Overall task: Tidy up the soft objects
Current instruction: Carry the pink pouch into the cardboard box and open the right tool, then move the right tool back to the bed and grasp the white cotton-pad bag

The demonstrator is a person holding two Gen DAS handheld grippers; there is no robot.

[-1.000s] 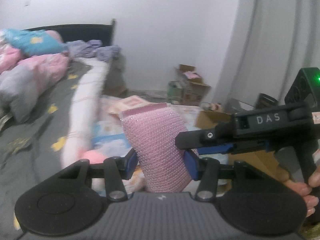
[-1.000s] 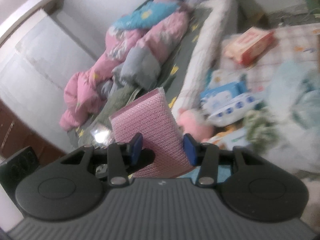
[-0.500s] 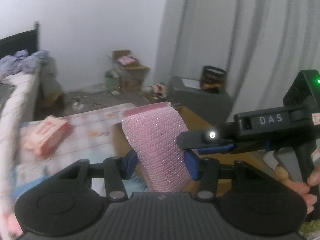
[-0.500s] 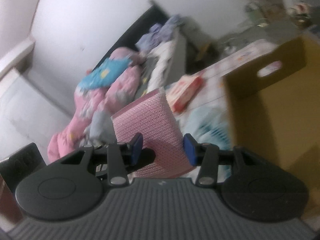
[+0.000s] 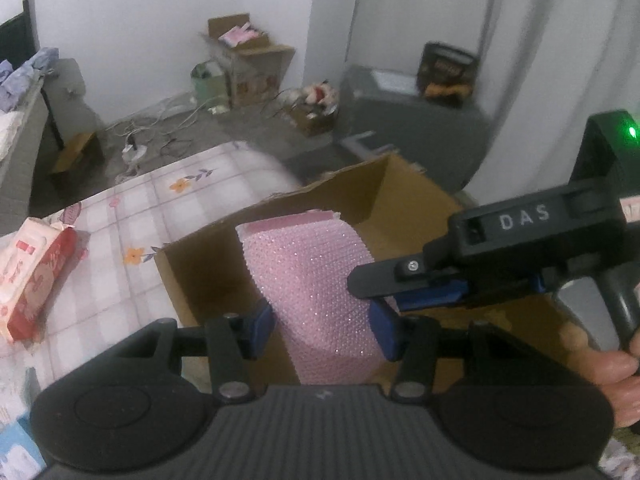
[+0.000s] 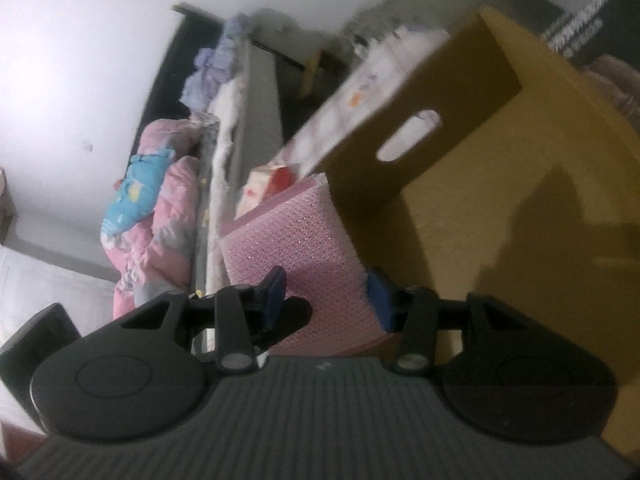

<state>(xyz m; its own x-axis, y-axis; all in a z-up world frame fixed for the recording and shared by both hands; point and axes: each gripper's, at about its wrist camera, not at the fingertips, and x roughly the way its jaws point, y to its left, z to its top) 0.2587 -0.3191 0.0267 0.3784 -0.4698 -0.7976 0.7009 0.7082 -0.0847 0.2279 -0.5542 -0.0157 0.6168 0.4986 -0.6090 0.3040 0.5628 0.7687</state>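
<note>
Reading "DAS", right tongs (image 5: 360,284) grip pink pad (image 5: 316,280).

White plaster walls (image 5: 160,32) are enclosing a bedroom, and pale grey curtains (image 5: 540,40) are hanging down the far right side. A grey concrete floor (image 5: 240,128) is lying bare at the far end, with white cables (image 5: 160,132) trailing across it. A floral checked mat (image 5: 120,240) is covering the near left floor. An open cardboard carton (image 5: 252,64) is standing against the far wall, just beside the corner. A grey cabinet (image 5: 412,120) is sitting before the curtains, bearing a dark box (image 5: 448,68). A bed with a dark headboard (image 6: 160,80) is carrying pink and blue bedding (image 6: 160,208). Light is falling soft and dim.
</note>
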